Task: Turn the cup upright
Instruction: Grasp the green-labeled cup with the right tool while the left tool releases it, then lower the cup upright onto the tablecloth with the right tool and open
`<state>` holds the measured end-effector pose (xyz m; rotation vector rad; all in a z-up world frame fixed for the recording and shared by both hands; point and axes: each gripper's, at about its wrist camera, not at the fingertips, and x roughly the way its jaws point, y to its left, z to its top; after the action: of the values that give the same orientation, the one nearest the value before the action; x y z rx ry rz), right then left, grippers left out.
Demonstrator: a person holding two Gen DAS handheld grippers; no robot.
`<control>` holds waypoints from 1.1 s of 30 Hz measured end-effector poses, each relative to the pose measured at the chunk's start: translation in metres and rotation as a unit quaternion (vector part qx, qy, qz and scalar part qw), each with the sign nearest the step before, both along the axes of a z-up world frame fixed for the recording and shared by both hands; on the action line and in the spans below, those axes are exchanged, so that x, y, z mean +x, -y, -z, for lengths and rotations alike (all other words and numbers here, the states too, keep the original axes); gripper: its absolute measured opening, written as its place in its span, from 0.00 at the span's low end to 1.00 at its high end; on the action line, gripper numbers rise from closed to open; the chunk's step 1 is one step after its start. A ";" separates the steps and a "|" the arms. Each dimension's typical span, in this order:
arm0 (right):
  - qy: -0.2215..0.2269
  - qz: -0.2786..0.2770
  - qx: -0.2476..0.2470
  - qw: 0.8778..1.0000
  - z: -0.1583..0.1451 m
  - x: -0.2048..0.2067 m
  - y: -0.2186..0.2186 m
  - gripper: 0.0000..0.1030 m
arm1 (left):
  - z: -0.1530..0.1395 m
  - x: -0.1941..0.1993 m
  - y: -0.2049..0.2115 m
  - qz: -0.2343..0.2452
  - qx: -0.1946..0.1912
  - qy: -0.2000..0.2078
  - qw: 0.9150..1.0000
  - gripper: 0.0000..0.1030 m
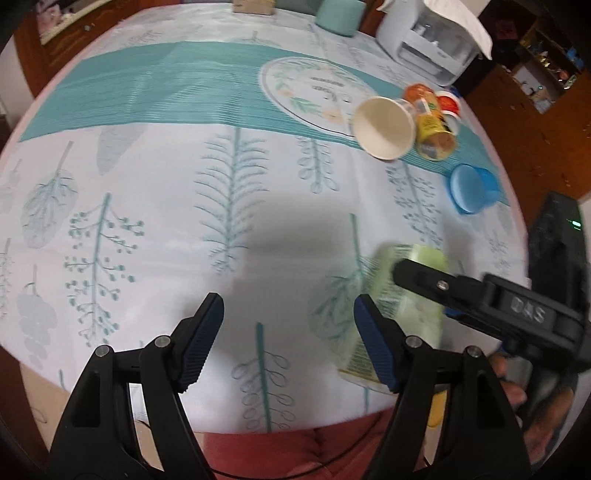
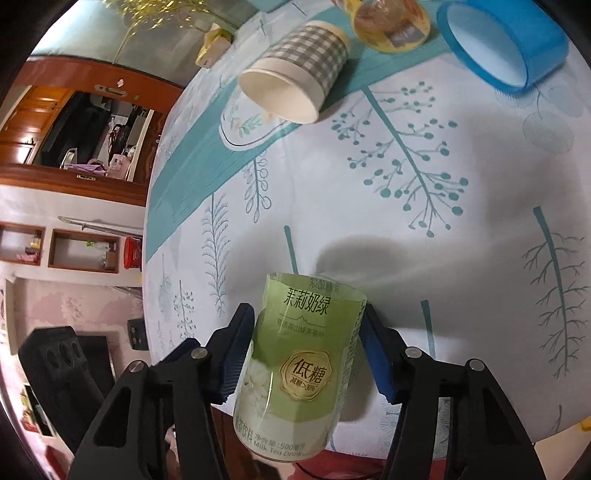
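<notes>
A clear cup with a green milk-tea label (image 2: 299, 365) is gripped between the pads of my right gripper (image 2: 306, 354), held tilted just above the near table edge. In the left wrist view the same cup (image 1: 406, 310) shows blurred at the lower right, with the right gripper (image 1: 436, 291) clamped across it. My left gripper (image 1: 288, 332) is open and empty, hovering over the tablecloth to the left of the cup.
A paper cup (image 1: 384, 127) (image 2: 295, 74) lies on its side with its mouth toward me. Beside it lie an orange-yellow jar (image 1: 432, 129) (image 2: 391, 26) and a blue cup (image 1: 472, 188) (image 2: 502, 44). A white appliance (image 1: 428, 37) stands at the far edge.
</notes>
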<state>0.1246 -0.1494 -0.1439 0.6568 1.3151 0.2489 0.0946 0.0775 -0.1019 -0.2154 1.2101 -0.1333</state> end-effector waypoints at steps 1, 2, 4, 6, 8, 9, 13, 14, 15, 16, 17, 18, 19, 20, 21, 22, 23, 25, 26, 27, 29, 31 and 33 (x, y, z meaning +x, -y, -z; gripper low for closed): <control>0.008 0.000 -0.004 1.000 -0.003 -0.002 0.000 0.54 | 0.000 0.000 -0.001 -0.006 0.004 0.001 1.000 0.69; 0.017 0.003 -0.004 1.000 -0.006 -0.005 0.002 0.54 | 0.000 0.000 -0.002 -0.010 0.002 0.002 1.000 0.69; 0.048 0.002 -0.004 0.999 -0.017 -0.010 0.003 0.54 | 0.000 -0.001 -0.004 -0.015 -0.009 0.005 1.000 0.69; 0.084 0.001 -0.018 0.996 -0.029 -0.016 0.001 0.54 | 0.000 -0.001 -0.005 -0.016 -0.014 0.006 1.000 0.69; 0.112 -0.004 -0.049 0.993 -0.039 -0.020 0.000 0.54 | -0.001 -0.001 -0.006 -0.019 -0.017 0.009 1.000 0.69; 0.125 -0.007 -0.075 0.989 -0.045 -0.022 -0.002 0.54 | -0.002 -0.001 -0.006 -0.021 -0.019 0.014 0.999 0.69; 0.180 -0.008 -0.141 0.973 -0.065 -0.028 -0.006 0.53 | -0.006 -0.001 -0.007 -0.023 -0.023 0.023 0.999 0.69; 0.202 -0.004 -0.163 0.966 -0.072 -0.030 -0.007 0.53 | -0.006 0.000 -0.006 -0.023 -0.023 0.024 0.999 0.69; 0.216 -0.001 -0.179 0.960 -0.076 -0.032 -0.009 0.53 | -0.006 0.000 -0.006 -0.024 -0.023 0.025 0.999 0.69; 0.233 0.003 -0.202 0.951 -0.080 -0.034 -0.010 0.53 | -0.006 0.000 -0.006 -0.026 -0.022 0.025 0.999 0.69; 0.252 0.007 -0.230 0.940 -0.084 -0.037 -0.012 0.53 | -0.005 0.001 -0.005 -0.026 -0.020 0.024 0.999 0.69; 0.265 0.010 -0.249 0.931 -0.087 -0.040 -0.013 0.53 | -0.004 0.002 -0.004 -0.027 -0.016 0.022 0.999 0.69; 0.276 0.011 -0.267 0.923 -0.088 -0.042 -0.016 0.53 | -0.003 0.003 -0.003 -0.027 -0.011 0.018 0.999 0.69; 0.285 0.015 -0.280 0.916 -0.088 -0.044 -0.017 0.53 | -0.001 0.004 -0.002 -0.026 -0.005 0.013 1.000 0.69; 0.293 0.018 -0.291 0.911 -0.088 -0.046 -0.018 0.53 | 0.001 0.005 -0.001 -0.025 0.001 0.010 1.000 0.69; 0.301 0.019 -0.306 0.903 -0.085 -0.047 -0.021 0.53 | 0.002 0.005 0.000 -0.024 0.004 0.009 1.000 0.69; 0.303 0.018 -0.317 0.899 -0.082 -0.048 -0.023 0.53 | 0.003 0.005 0.001 -0.023 0.006 0.009 1.000 0.69; 0.314 0.013 -0.334 0.889 -0.075 -0.050 -0.030 0.53 | 0.004 0.006 0.003 -0.019 0.011 0.008 1.000 0.69; 0.326 0.011 -0.346 0.880 -0.073 -0.053 -0.034 0.53 | 0.004 0.006 0.005 -0.016 0.014 0.009 1.000 0.69; 0.334 0.006 -0.355 0.873 -0.072 -0.055 -0.038 0.53 | 0.003 0.005 0.006 -0.015 0.017 0.010 1.000 0.69; 0.343 0.001 -0.364 0.866 -0.068 -0.060 -0.043 0.53 | 0.002 0.004 0.007 -0.014 0.022 0.016 1.000 0.69; 0.351 -0.004 -0.372 0.859 -0.065 -0.065 -0.048 0.53 | 0.000 0.003 0.008 -0.016 0.025 0.018 0.999 0.69; 0.360 -0.013 -0.381 0.852 -0.062 -0.071 -0.052 0.55 | -0.001 0.002 0.008 -0.016 0.025 0.020 0.999 0.69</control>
<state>0.0532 -0.0975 -0.0818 -0.1499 0.5938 -0.0286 0.0965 0.0691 -0.1007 -0.1874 1.1690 -0.0781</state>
